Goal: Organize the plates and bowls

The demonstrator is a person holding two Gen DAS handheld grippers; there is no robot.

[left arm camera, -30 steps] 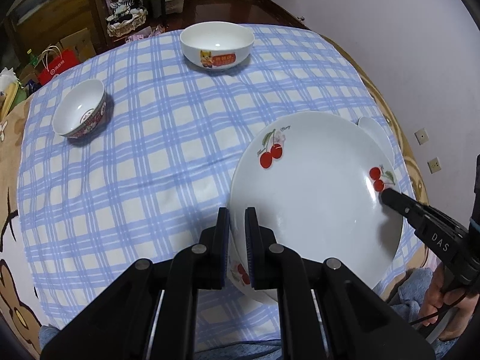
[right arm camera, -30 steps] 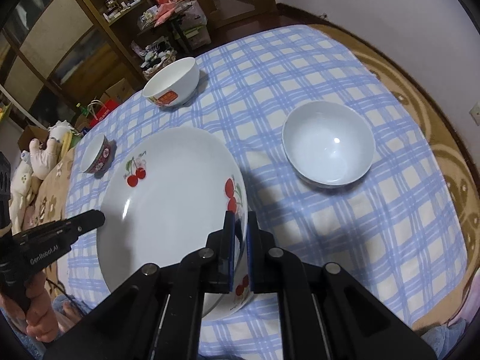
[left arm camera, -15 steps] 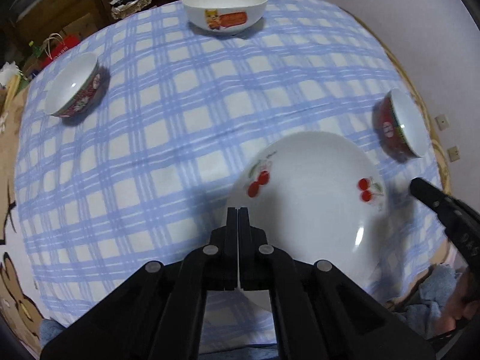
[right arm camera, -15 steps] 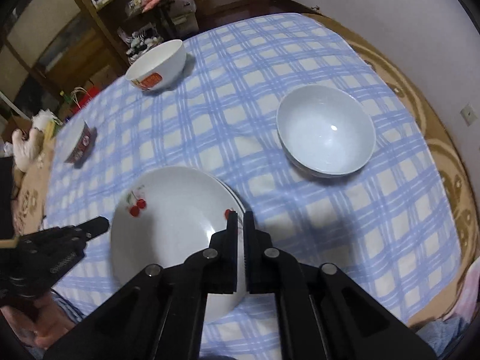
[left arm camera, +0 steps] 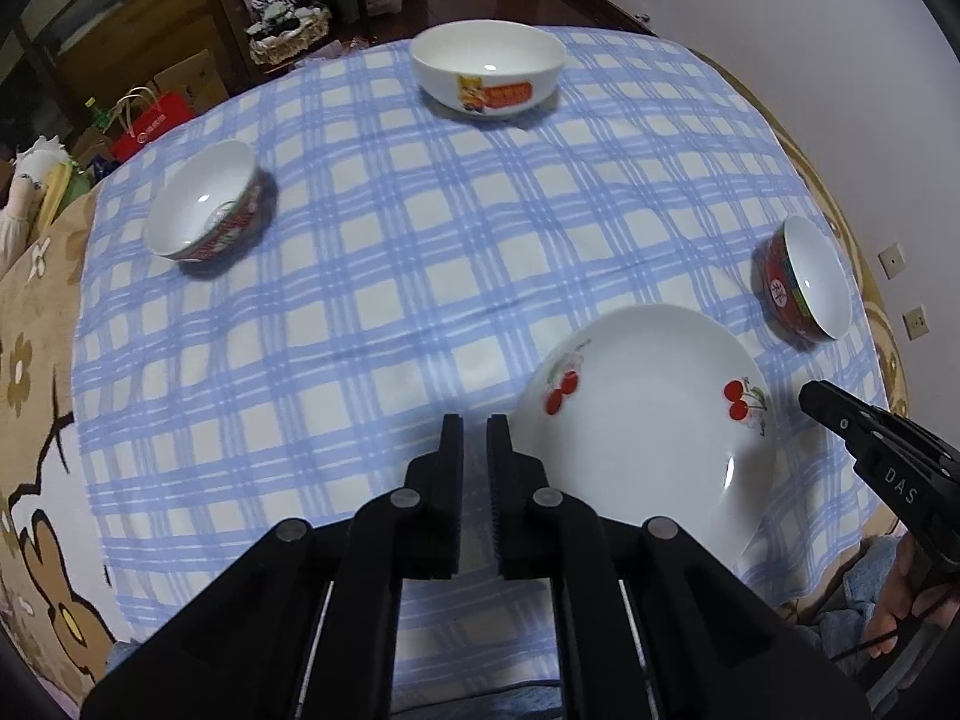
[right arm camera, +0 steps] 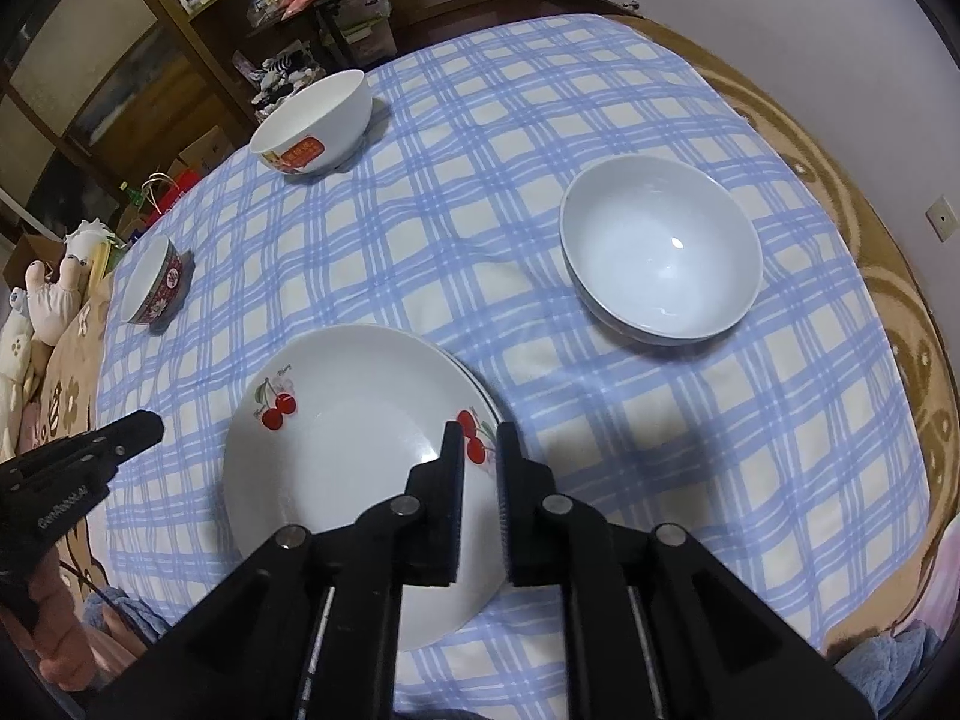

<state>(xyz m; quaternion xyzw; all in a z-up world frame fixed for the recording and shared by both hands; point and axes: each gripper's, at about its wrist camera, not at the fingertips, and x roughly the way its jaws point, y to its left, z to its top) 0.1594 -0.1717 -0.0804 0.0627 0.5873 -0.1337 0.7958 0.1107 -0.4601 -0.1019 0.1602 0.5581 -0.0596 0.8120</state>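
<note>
The blue-checked cloth [left arm camera: 372,324] covers my round worktop [right arm camera: 888,276], with a wide bare stretch in its middle. The cherry plates [right arm camera: 354,480] sit stacked near the edge closest to me. My left gripper [left arm camera: 474,426] stands just beside their left rim, slightly parted, holding nothing. My right gripper [right arm camera: 480,432] has just been opening; it hangs over the plates' right rim, gripping nothing. Bowls ring the clear area: a cartoon bowl [left arm camera: 487,73] far off, a patterned bowl [left arm camera: 204,210] left, a red bowl [left arm camera: 807,279] right, a plain white bowl [right arm camera: 660,249] beyond the plates.
</note>
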